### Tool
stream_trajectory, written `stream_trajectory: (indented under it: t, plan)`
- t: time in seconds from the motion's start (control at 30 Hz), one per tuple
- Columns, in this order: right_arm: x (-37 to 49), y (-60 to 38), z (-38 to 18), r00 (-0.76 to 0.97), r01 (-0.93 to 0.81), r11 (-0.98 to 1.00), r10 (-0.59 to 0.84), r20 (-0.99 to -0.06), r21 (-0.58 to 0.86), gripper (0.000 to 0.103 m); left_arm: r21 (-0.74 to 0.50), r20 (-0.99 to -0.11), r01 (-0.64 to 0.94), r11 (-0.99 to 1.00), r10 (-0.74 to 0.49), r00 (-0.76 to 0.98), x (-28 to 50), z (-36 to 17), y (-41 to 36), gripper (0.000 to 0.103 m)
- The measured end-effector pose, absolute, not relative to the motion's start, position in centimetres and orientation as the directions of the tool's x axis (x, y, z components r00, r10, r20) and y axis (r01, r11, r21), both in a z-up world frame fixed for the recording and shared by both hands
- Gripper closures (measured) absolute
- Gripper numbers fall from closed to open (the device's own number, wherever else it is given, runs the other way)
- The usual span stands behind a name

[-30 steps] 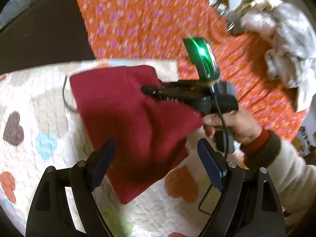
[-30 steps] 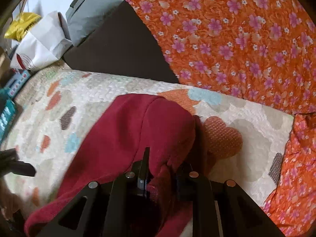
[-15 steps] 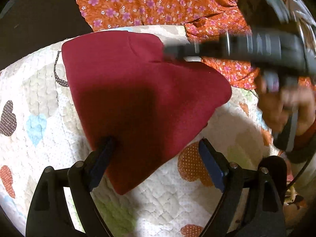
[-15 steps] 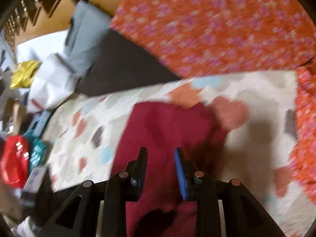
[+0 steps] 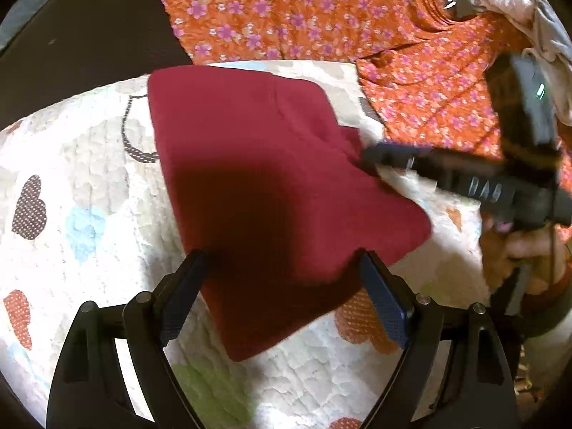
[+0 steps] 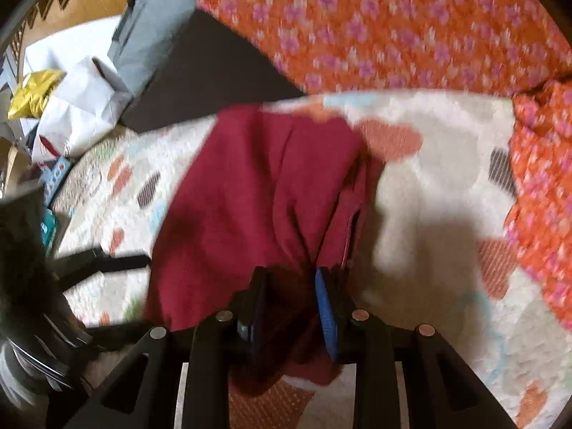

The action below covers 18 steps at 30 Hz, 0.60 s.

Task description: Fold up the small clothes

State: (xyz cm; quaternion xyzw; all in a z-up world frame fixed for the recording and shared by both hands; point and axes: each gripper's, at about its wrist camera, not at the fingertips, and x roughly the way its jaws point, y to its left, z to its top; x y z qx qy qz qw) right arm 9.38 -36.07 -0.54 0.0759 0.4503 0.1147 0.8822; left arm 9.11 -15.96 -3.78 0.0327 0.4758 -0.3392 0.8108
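A dark red knitted garment [image 5: 271, 193] lies spread on a white quilt with heart patches [image 5: 71, 186], partly folded: one layer already lies over another, with a seam line across its far part. The step in hand appears to be a fold along the garment's right-hand side.

The left gripper [image 5: 282, 289] stands with its jaws wide apart, empty, low over the garment's near edge; the near corner of the cloth lies between the two pads [image 5: 384, 307] without visible pressure from either. The right gripper [image 6: 291, 311] has its jaws parted only a little. Red cloth passes between them, yet a gap shows beside each pad, so the fabric seems loose rather than pinched. In the left wrist view this gripper, held in a person's hand [image 5: 518, 246], reaches the garment's right edge.

The next move probably calls for a firm pinch on that right edge, then a carry across the body of the garment, with the left jaws free to pin the near edge.

An orange flowered cloth [image 5: 321, 18] lies beyond the quilt.
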Motion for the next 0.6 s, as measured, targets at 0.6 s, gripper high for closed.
stream_trajectory:
  t: [0.6]
  plan:
    - [19.6, -36.0, -4.8, 0.576, -0.051, 0.995, 0.104, -0.811, 0.091, 0.099, -0.189, -0.842, 0.558, 0.808, -0.426, 0.331, 10.0, -6.3, -16.9, 0.016]
